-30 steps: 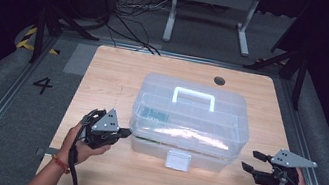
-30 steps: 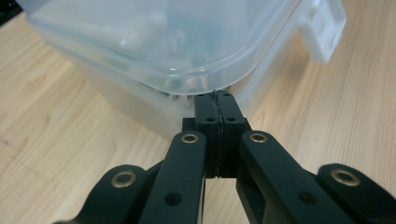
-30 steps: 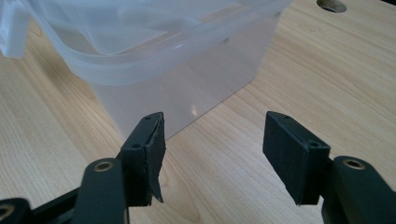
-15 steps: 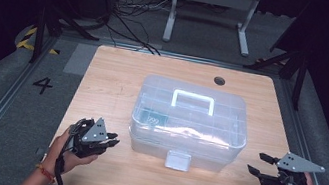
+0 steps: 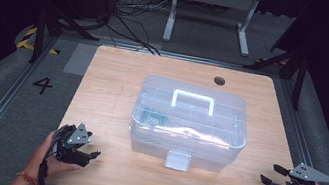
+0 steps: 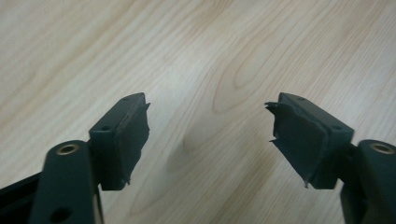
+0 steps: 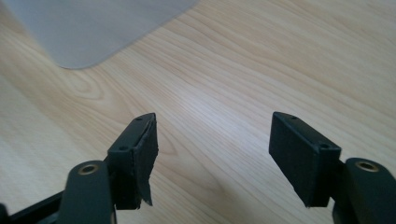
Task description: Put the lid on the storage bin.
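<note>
The clear plastic storage box [image 5: 189, 124], lid shut and white handle [image 5: 193, 101] on top, stands at the middle of the wooden table [image 5: 114, 79]. The left gripper [image 5: 89, 154] sits near the table's front-left corner; its jaws have just been opening and stand apart with only bare wood between them. The right gripper [image 5: 272, 174] sits at the front-right edge, well apart from the box, its jaws likewise just opened wider and empty.
</note>
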Demonstrator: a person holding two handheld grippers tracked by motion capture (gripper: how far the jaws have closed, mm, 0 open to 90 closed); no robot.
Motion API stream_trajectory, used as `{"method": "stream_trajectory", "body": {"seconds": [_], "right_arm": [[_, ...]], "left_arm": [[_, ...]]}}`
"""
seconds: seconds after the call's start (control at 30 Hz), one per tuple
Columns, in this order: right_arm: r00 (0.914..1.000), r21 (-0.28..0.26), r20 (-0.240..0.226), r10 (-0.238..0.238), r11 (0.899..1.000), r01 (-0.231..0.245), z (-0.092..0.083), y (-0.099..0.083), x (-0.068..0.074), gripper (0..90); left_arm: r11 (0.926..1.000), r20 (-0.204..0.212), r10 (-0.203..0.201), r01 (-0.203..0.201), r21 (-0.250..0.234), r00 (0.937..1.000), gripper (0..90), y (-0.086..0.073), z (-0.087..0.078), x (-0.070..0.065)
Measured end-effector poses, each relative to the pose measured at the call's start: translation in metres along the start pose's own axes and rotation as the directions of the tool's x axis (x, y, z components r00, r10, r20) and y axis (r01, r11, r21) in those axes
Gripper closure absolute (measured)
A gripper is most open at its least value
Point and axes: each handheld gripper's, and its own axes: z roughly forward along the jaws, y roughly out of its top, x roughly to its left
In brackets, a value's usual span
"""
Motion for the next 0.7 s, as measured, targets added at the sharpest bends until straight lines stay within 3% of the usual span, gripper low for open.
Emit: {"method": "stream_trajectory", "body": {"seconds": [0.13, 0.23, 0.3, 0.7], "right_arm": [[0.9979, 0.002, 0.009, 0.065, 0.998, -0.065, 0.006, -0.012, -0.012, 29.8], [0.9931, 0.008, 0.028, 0.114, 0.993, -0.115, 0.014, -0.02, -0.02, 27.6], [0.9895, 0.011, 0.079, 0.121, 0.992, -0.122, 0.02, -0.023, -0.022, 26.5], [0.9868, 0.004, 0.098, 0.129, 0.992, -0.13, 0.022, -0.023, -0.022, 22.9]], "left_arm": [[0.9981, 0.027, -0.057, 0.057, -0.022, 0.998, 18.6, -0.014, 0.008, 0.002], [0.9909, 0.061, -0.119, 0.122, -0.056, 0.9911, 15.4, -0.02, 0.01, 0.005], [0.9886, 0.058, -0.121, 0.125, -0.084, 0.991, 14.9, -0.024, 0.01, 0.004], [0.9857, 0.037, -0.142, 0.144, -0.088, 0.9892, 14.6, -0.025, 0.01, 0.003]]}}
